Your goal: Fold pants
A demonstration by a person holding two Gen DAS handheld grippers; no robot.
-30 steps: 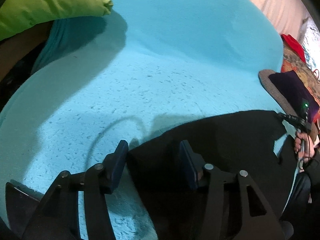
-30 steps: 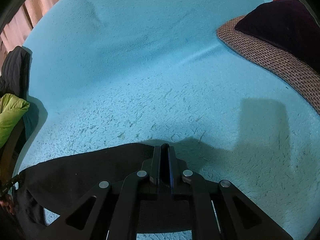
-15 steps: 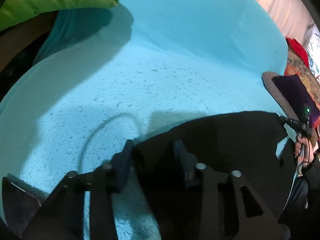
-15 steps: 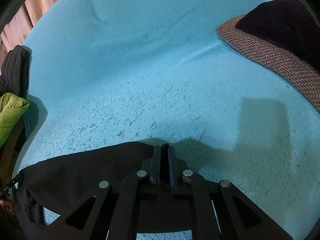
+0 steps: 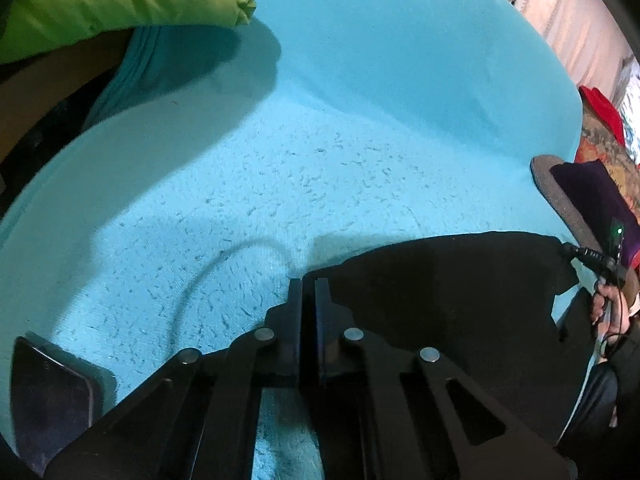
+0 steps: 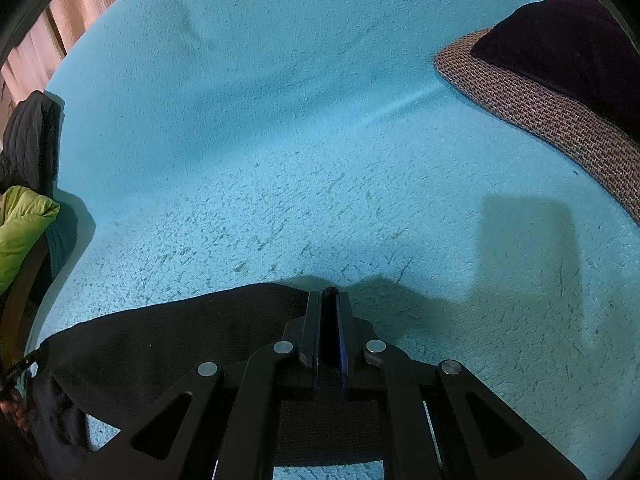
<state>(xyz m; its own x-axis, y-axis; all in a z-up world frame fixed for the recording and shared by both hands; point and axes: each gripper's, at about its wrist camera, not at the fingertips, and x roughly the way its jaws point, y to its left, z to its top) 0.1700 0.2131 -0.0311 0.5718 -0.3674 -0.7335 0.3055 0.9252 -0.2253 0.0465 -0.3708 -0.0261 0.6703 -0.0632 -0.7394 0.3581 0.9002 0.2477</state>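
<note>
With the black pants (image 5: 448,292) lying on the turquoise bed cover (image 5: 320,140), the left gripper (image 5: 308,292) is just closing its jaws on one corner while the right gripper (image 6: 329,300) is pinching the other, so the fold probably calls for lifting both together.

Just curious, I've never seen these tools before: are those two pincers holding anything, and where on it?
Both hold the black pants: the left gripper has just closed on one far-edge corner, the right gripper pinches the other.
</note>
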